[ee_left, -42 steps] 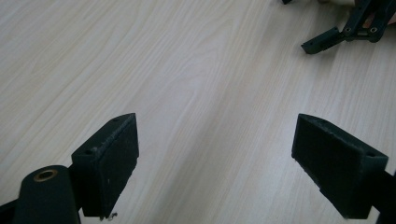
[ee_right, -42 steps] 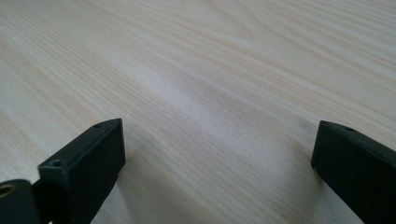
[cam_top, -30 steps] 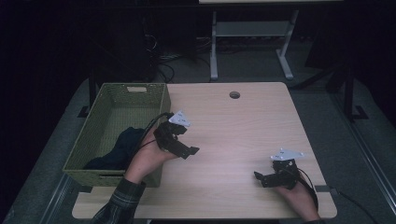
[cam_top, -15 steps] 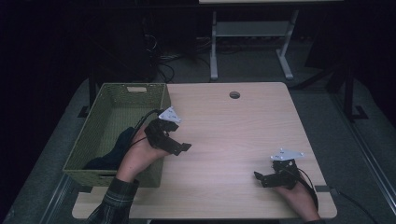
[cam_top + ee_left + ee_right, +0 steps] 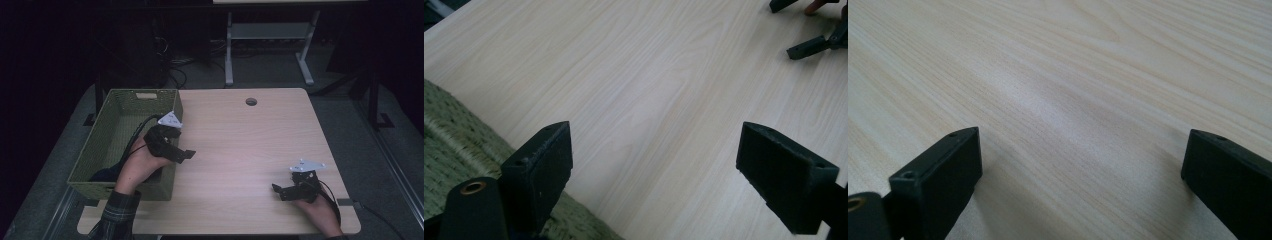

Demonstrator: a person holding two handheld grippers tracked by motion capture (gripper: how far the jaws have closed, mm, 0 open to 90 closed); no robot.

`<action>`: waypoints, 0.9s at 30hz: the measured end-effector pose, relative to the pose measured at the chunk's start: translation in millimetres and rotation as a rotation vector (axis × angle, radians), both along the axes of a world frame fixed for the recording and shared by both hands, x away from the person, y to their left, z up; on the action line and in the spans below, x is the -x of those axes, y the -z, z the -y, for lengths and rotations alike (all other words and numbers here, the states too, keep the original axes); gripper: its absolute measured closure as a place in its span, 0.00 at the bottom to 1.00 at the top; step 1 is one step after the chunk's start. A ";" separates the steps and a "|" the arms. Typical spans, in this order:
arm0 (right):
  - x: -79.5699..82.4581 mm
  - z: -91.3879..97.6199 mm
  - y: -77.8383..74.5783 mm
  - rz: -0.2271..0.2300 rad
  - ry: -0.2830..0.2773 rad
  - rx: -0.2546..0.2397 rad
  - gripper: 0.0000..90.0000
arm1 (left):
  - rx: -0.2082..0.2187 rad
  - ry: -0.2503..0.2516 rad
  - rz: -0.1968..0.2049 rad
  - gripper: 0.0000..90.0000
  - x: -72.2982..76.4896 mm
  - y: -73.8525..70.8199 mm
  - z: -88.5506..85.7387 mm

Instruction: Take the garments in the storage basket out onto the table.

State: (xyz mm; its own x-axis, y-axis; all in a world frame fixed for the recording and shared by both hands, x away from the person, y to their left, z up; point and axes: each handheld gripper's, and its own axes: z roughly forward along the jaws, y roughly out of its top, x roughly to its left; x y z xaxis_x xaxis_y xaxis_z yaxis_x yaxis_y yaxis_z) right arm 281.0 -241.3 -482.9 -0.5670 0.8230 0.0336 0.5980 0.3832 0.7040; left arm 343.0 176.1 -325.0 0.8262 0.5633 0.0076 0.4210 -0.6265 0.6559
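Above the basket's [image 5: 125,145] right rim we held the left gripper [image 5: 184,154], jaws wide apart and empty; a dark cloth [image 5: 102,174] lay inside the basket, down-left of it. Well apart, our right gripper [image 5: 278,191] rested released on the table [image 5: 240,140].

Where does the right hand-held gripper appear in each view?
High view: right hand-held gripper at lower right.
Left gripper view: that gripper in the top right corner.
Right gripper view: its gripper jaws rise from both bottom corners.
Shared landmark: the pale wood table.
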 end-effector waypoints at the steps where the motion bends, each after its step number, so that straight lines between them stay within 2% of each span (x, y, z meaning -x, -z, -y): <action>1: 0.0 0.0 0.0 0.000 0.000 0.000 0.03 | 0.000 0.000 0.000 0.16 0.0 0.0 0.0; 5: 0.0 0.0 0.0 0.000 0.000 0.000 0.03 | -0.008 -0.014 0.005 0.16 -0.2 -2.1 -7.4; 20: 0.0 0.0 0.0 0.000 0.000 0.000 0.03 | 0.011 -0.097 0.012 0.16 -0.4 -7.9 -39.6; 27: 0.0 0.0 0.0 0.000 0.000 0.000 0.03 | 0.012 -0.118 0.010 0.16 -0.6 -8.6 -51.2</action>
State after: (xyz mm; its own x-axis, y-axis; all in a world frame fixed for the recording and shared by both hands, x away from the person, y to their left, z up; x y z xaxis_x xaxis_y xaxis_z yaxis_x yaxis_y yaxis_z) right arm 281.0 -241.3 -483.0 -0.5670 0.8230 0.0337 0.5979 0.3831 0.7041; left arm 343.6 227.3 -316.4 0.7539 0.6570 0.0080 0.4849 -0.5646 0.6679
